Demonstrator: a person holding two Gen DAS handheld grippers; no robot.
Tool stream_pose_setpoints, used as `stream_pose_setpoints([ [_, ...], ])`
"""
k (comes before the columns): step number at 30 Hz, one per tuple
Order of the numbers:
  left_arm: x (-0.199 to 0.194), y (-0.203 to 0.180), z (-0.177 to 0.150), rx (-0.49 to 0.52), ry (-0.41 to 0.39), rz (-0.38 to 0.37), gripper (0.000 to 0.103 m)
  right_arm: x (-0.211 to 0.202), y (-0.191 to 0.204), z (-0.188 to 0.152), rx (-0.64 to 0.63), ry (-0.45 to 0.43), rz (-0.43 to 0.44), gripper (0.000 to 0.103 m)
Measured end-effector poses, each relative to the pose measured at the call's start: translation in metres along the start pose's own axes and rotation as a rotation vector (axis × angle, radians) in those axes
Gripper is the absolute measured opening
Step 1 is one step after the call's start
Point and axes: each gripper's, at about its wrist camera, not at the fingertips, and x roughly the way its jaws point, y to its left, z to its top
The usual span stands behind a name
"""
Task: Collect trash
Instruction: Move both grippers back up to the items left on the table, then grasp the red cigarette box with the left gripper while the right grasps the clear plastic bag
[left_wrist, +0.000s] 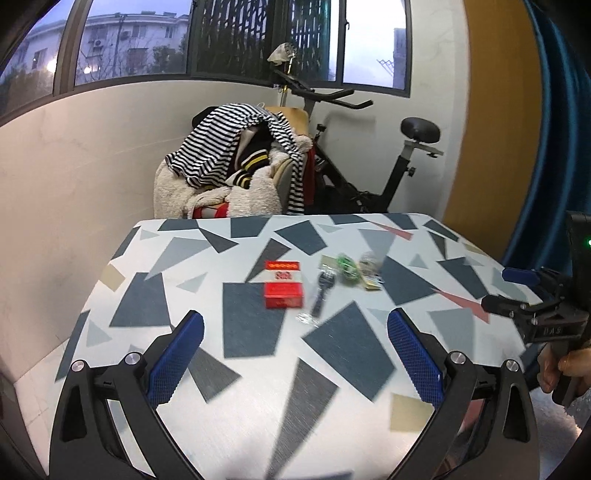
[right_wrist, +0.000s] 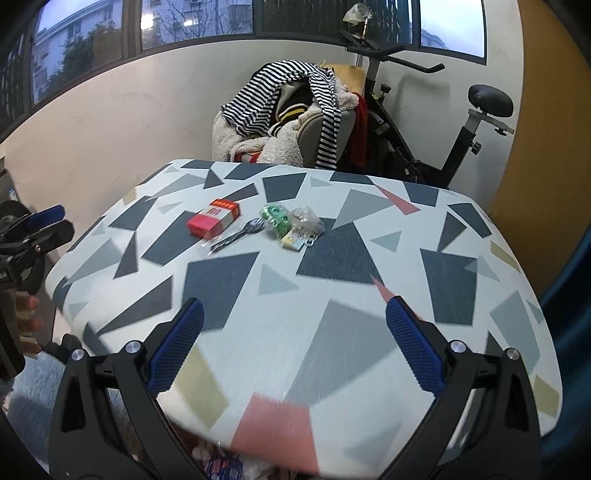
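Trash lies in a row on the patterned table (left_wrist: 258, 369) (right_wrist: 351, 350): a red and white box (left_wrist: 283, 288) (right_wrist: 213, 219), a wrapped plastic spoon (left_wrist: 320, 293) (right_wrist: 236, 233), a green wrapper (left_wrist: 346, 268) (right_wrist: 276, 218), and a clear packet with a yellow label (left_wrist: 371, 275) (right_wrist: 303, 230). My left gripper (left_wrist: 294, 354) is open and empty, short of the box. My right gripper (right_wrist: 294, 350) is open and empty over the near edge. Each gripper shows at the edge of the other view: the right one (left_wrist: 517, 291), the left one (right_wrist: 44, 225).
Behind the table stand a chair piled with striped and fleece clothes (left_wrist: 240, 166) (right_wrist: 291, 110) and an exercise bike (left_wrist: 388, 147) (right_wrist: 443, 122). A white wall and windows are at the left and back. A blue rug (right_wrist: 33, 387) and colourful wrappers (right_wrist: 221, 465) lie below the near edge.
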Motion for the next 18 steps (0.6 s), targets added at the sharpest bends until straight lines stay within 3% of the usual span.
stream_pose_setpoints([
  [4, 0.033, 0.018, 0.015, -0.031, 0.025, -0.015, 0.097, 0.045, -0.016, 0.026, 0.048, -0.004, 0.033, 0.097],
  [9, 0.075, 0.033, 0.029, -0.032, 0.052, 0.069, 0.097, 0.104, -0.032, 0.055, 0.087, 0.007, 0.077, 0.093],
  [13, 0.106, 0.046, 0.034, -0.082, 0.093, 0.079, 0.097, 0.166, -0.051, 0.077, 0.209, 0.081, 0.11, 0.078],
  [15, 0.119, 0.05, 0.034, -0.104, 0.116, 0.072, 0.097, 0.195, -0.059, 0.084, 0.303, 0.117, 0.157, 0.076],
  [18, 0.141, 0.055, 0.033, -0.137, 0.155, 0.055, 0.097, 0.224, -0.064, 0.086, 0.357, 0.179, 0.16, 0.076],
])
